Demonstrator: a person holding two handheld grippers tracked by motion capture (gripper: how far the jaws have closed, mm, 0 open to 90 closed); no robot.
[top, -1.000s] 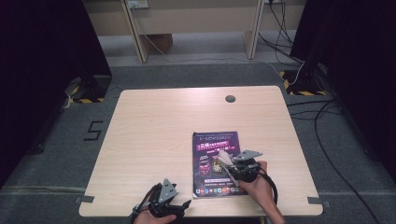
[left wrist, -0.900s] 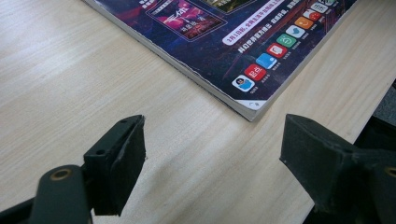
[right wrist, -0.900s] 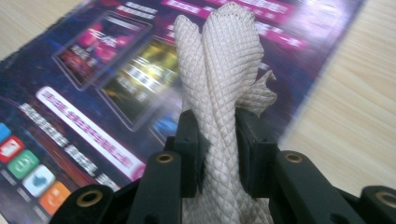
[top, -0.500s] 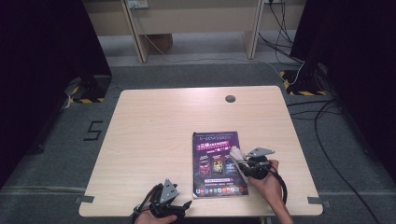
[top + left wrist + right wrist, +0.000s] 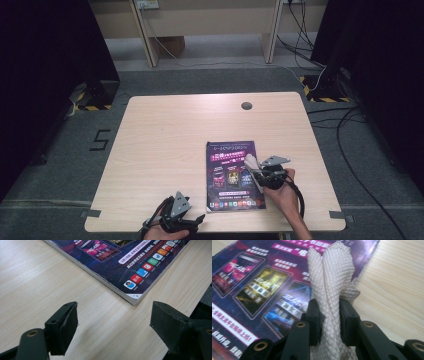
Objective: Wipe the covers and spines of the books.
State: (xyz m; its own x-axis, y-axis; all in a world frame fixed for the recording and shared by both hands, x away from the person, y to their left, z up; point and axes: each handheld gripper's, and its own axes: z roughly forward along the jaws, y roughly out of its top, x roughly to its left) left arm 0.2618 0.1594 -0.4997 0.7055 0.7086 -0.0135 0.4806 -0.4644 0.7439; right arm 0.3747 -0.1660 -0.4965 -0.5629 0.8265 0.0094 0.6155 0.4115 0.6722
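pale wood is the table [image 5: 165, 150] you work at, and on it lies one magazine [image 5: 231, 175] with a dark purple cover, flat, toward your right side of the top. one cloth [image 5: 332, 290], a cream, diamond-woven piece bunched into a thick fold, is clamped in your right gripper [image 5: 329, 317]: the two black jaws press on it from both sides, and the free end stands up past them, over the magazine's cover. in the high view that right gripper [image 5: 267, 172] sits at the magazine's right edge, with the cloth [image 5: 251, 165] slanting up and left onto the cover, and your right hand [image 5: 282, 192] is behind it.

your left gripper [image 5: 180, 217] rests low at the table's near edge, left of the magazine and apart from it. its two jaws stand wide with nothing between them; in the left gripper view the left gripper [image 5: 113, 322] faces bare wood, and the magazine's [image 5: 120, 262] near corner lies just beyond the gap, untouched.

one round dark grommet [image 5: 246, 106] sits in the tabletop near the far edge, well apart from both grippers.
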